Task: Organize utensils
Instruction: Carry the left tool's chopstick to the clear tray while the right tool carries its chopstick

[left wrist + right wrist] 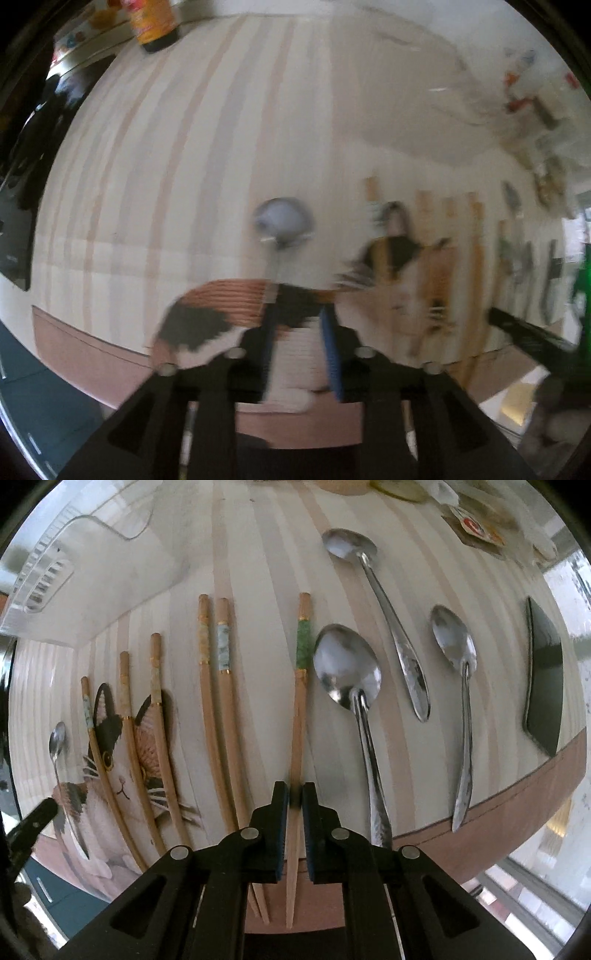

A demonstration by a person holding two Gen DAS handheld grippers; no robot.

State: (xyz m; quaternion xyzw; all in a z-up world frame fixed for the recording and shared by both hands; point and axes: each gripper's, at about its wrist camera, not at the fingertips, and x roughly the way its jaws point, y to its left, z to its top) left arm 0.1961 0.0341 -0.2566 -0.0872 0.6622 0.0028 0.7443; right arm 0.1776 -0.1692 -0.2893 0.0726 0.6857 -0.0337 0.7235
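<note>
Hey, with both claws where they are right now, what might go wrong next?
The right claw pinches the green-banded chopstick near its thin end, so it may pivot or slip. The large spoon lies close beside it and could get knocked. The left claw grips a small spoon in a blurred view, so placement may suffer.

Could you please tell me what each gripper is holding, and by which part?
The right gripper pinches the green-banded wooden chopstick along its lower, tapered half. The left gripper grips a small metal spoon by its handle.
</note>
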